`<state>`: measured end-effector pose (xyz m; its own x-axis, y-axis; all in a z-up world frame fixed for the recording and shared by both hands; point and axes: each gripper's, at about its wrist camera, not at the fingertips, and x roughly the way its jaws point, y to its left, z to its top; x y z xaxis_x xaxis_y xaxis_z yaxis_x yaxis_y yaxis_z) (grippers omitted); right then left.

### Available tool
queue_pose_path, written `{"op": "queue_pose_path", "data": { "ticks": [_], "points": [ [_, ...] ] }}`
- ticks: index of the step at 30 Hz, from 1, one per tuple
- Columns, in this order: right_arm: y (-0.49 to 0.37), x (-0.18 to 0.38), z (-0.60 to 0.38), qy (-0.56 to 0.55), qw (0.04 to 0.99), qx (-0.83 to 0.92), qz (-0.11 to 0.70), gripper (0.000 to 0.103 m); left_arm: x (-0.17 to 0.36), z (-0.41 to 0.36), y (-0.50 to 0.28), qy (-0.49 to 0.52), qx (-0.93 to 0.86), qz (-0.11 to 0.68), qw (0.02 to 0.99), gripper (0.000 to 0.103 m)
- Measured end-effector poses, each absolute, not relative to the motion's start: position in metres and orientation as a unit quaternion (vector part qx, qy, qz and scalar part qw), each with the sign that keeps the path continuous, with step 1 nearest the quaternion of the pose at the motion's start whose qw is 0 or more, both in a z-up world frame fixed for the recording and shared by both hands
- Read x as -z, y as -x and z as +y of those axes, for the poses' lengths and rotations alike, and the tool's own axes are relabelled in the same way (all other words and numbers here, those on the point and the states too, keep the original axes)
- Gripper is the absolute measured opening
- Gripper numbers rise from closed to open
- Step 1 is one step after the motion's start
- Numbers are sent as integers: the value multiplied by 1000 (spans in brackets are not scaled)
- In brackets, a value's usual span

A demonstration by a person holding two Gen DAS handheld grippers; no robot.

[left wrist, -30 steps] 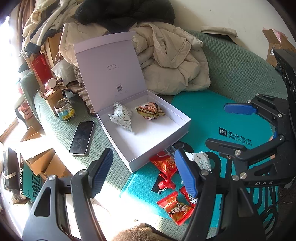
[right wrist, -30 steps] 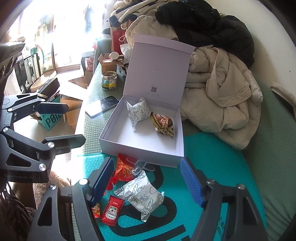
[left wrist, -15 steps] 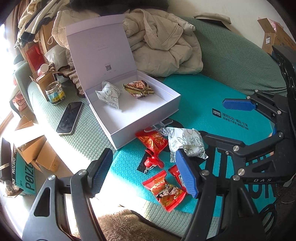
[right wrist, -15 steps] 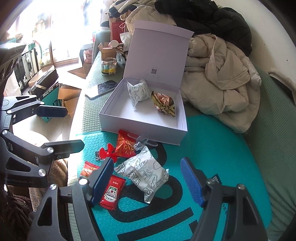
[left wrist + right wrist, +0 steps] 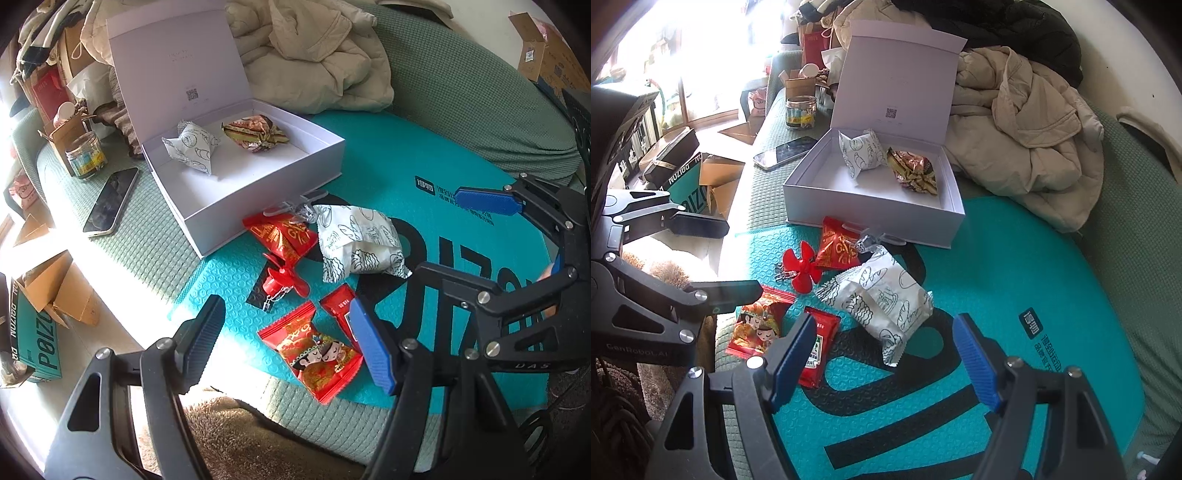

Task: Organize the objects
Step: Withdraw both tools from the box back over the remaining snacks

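Observation:
An open white box [image 5: 258,206] [image 5: 871,218] holds a white printed packet [image 5: 192,147] [image 5: 858,153] and a gold-red packet [image 5: 255,133] [image 5: 912,171]. On the teal mat in front lie a white printed packet [image 5: 358,240] [image 5: 882,299], a red snack bag [image 5: 284,232] [image 5: 836,243], a red propeller [image 5: 284,280] [image 5: 801,269], a red cartoon packet [image 5: 314,350] [image 5: 759,325] and a ketchup sachet [image 5: 341,304] [image 5: 816,345]. My left gripper [image 5: 288,343] is open above the cartoon packet. My right gripper [image 5: 882,360] is open just short of the white packet.
A phone [image 5: 110,203] [image 5: 785,151] and a glass jar [image 5: 85,157] [image 5: 800,110] sit left of the box. Piled coats [image 5: 317,55] [image 5: 1027,147] lie behind it. Cardboard boxes [image 5: 40,310] [image 5: 701,184] stand on the floor at the left.
Both grippers have pulled back and dipped toward the loose packets on the mat, so the box sits farther away. Both stay open and empty.

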<state>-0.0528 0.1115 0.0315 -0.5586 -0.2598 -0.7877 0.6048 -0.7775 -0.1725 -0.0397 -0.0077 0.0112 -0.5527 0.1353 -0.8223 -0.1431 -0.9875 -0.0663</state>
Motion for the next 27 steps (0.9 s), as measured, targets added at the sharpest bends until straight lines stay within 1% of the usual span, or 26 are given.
{"op": "queue_pose_path", "data": {
  "ticks": [10,16,21,25,27],
  "points": [
    [49,-13,125,-421,252,853,178,80,8,-4,37,496,-864,-11,83,69],
    [46,2,126,-443,265,842,156,80,31,-9,38,536,-838,-43,89,69],
    [43,15,126,-453,269,838,142,80,42,-15,37,548,-829,-62,89,69],
    [42,25,122,-460,270,834,144,80,48,-18,34,553,-825,-68,94,69],
    [41,30,118,-462,275,830,149,77,51,-20,33,556,-822,-74,95,69]
  ]
}}
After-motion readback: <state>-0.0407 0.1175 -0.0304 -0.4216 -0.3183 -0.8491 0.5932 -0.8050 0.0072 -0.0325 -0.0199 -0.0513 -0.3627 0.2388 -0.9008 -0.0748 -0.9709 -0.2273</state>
